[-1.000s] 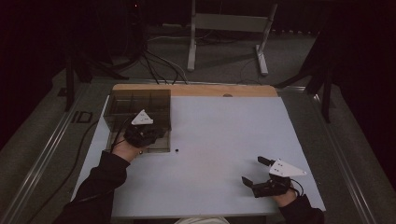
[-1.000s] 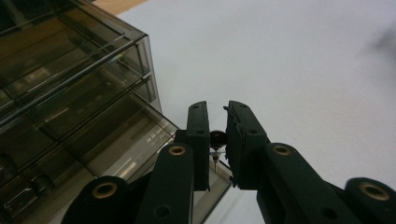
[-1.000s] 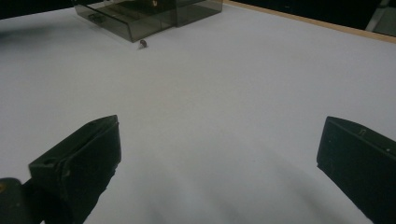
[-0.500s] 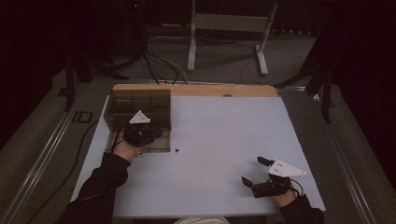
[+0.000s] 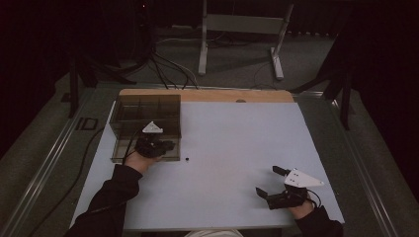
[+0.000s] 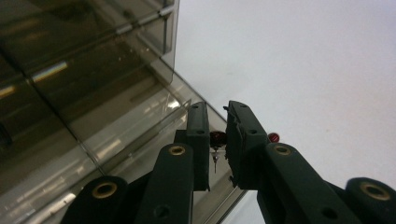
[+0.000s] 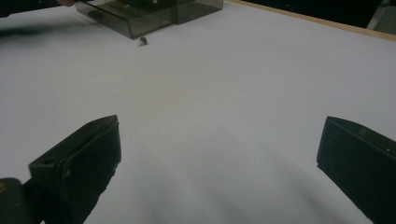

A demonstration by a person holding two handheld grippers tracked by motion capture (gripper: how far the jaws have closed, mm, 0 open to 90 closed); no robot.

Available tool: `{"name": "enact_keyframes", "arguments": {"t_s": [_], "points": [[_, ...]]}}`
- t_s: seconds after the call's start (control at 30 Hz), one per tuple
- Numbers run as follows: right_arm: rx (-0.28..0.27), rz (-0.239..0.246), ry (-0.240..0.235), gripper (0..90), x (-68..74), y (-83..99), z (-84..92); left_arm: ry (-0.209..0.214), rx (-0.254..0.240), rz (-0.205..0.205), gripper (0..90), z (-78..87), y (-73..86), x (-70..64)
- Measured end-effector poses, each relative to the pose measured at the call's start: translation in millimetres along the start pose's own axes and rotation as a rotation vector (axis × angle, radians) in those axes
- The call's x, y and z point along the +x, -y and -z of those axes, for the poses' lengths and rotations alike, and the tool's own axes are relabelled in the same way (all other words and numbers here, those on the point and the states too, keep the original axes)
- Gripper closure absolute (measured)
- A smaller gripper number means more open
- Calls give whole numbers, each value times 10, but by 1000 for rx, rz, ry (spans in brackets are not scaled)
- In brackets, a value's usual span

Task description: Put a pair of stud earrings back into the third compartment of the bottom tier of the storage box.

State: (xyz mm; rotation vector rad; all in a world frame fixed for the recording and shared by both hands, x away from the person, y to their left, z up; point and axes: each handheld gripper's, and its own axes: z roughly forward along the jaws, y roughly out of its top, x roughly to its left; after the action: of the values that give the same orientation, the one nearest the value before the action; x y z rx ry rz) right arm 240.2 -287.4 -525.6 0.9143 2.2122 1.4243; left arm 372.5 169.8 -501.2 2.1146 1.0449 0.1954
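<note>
A smoky see-through compartment box (image 5: 129, 114) stands at the table's left, and in the left gripper view its wall (image 6: 107, 88) is right beside the jaws. My left gripper (image 5: 167, 145) hovers over the box's front right corner. Its jaws (image 6: 218, 126) are shut on a small red-headed pin (image 6: 217, 137), whose thin metal shank hangs below. A second small red-headed pin (image 5: 187, 159) lies on the white table just right of the box (image 6: 274, 137). My right gripper (image 5: 267, 180) rests near the front right of the table, open with nothing between its jaws (image 7: 219, 123).
The white tabletop (image 5: 237, 143) has a wooden strip along its far edge (image 5: 207, 95). The loose pin (image 7: 143, 41) and the box (image 7: 140, 18) lie far ahead in the right gripper view. A stand and cables sit on the floor behind the table.
My left gripper has sunk a little toward the box's front corner, still closed on the pin. The right gripper has stayed where it was.
</note>
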Motion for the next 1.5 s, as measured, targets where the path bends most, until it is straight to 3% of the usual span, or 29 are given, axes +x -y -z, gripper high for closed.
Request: {"name": "enact_keyframes", "arguments": {"t_s": [0.23,0.53,0.6,0.77,1.07,1.5], "points": [[4,0,-1,1,-1,0,-3,-22,34,19,812,-33,57,-6],[5,-4,-2,1,-2,1,-5,-38,2,24,809,-10,34,-11],[10,-1,-3,1,2,4,-7,-42,-12,12,736,1,25,-18],[11,-1,-4,1,2,4,-4,-61,-54,28,614,66,-6,-43],[15,3,-9,1,3,3,-15,23,-78,-5,506,93,-67,-336],[15,0,-10,1,3,5,-10,71,-62,-69,539,-44,-62,-589]]}}
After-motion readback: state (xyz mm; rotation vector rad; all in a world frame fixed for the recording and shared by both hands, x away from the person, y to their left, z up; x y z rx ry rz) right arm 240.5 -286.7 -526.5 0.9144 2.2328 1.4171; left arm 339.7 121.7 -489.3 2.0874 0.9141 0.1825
